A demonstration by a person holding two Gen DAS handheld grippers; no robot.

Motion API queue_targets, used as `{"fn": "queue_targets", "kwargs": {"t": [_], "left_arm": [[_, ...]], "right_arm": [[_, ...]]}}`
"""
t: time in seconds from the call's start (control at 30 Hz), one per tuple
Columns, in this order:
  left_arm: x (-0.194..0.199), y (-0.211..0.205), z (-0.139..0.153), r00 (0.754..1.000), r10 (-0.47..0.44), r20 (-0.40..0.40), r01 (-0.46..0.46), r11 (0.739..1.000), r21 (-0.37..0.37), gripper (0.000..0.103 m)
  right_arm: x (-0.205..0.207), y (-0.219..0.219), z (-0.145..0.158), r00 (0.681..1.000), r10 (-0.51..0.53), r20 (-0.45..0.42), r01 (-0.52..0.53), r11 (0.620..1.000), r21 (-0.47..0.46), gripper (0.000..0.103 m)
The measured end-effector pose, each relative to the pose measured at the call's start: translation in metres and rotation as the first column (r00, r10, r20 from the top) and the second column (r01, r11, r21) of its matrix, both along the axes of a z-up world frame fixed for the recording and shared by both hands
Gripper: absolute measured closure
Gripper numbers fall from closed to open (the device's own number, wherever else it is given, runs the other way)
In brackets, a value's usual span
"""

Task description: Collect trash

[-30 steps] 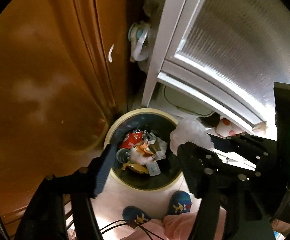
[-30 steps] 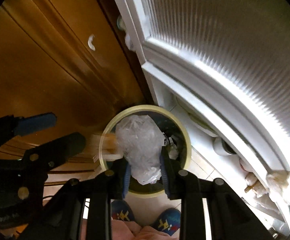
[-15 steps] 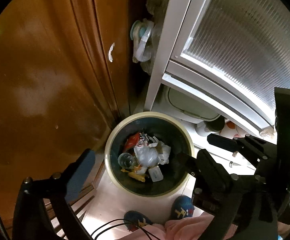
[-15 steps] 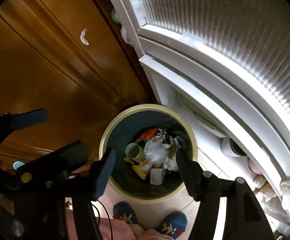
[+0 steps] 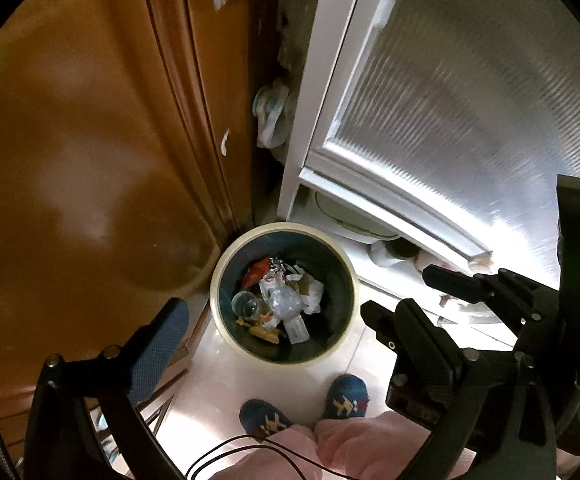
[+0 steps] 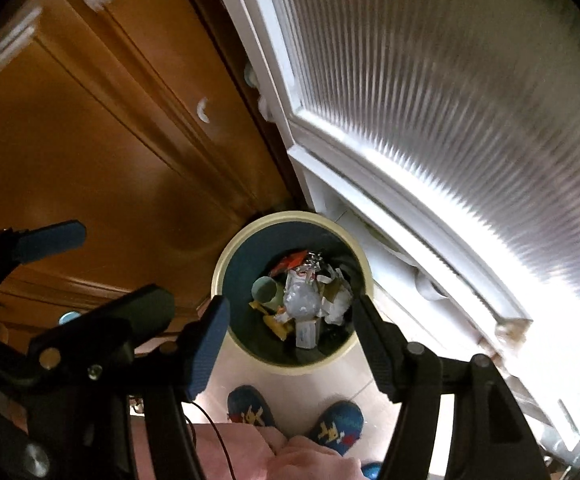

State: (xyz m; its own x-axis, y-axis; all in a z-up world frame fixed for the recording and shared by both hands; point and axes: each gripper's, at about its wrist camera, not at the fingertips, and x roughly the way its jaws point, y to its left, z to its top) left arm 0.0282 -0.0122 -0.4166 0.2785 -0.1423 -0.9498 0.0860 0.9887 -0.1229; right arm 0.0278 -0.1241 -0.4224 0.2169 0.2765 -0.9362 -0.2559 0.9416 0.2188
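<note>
Two blue slippers (image 5: 301,408) are seen nearest, on the pale floor (image 5: 210,380). Both the left gripper (image 5: 274,320) and the right gripper (image 6: 290,316) are held with jaws wide and empty above the bin (image 5: 226,264). The trash (image 5: 282,300), a crumpled clear bag included, is heaped inside the bin, set between the wooden cabinet (image 5: 90,160) and the ribbed glass door (image 5: 469,100).

We hold both tools pointing steeply down: left tool (image 5: 274,320) spread wide, right tool (image 6: 290,320) open, both empty.
</note>
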Motion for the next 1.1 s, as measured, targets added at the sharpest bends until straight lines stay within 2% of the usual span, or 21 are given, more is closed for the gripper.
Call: {"fn": "queue_targets", "kwargs": {"t": [0.2, 0.53, 0.87, 1.1], "left_arm": [[-0.008, -0.007, 0.062, 1.0, -0.026, 0.015, 0.026, 1.0, 0.003, 0.001], [-0.025, -0.015, 0.168, 0.991, -0.086, 0.101, 0.081, 0.995, 0.06, 0.001], [-0.034, -0.003, 0.281, 0.976, -0.041, 0.213, 0.03, 0.998, 0.057, 0.001], [-0.034, 0.002, 0.353, 0.949, -0.008, 0.317, -0.022, 0.996, 0.091, 0.001]], "right_arm": [[-0.008, -0.011, 0.058, 1.0, -0.022, 0.004, 0.022, 1.0, -0.011, 0.038], [-0.023, -0.021, 0.158, 0.998, -0.021, 0.051, 0.021, 1.0, -0.012, 0.038], [-0.032, -0.035, 0.276, 0.987, -0.06, 0.149, 0.06, 0.998, 0.008, 0.038], [-0.036, -0.044, 0.343, 0.966, -0.071, 0.248, 0.074, 0.997, -0.001, 0.038]]}}
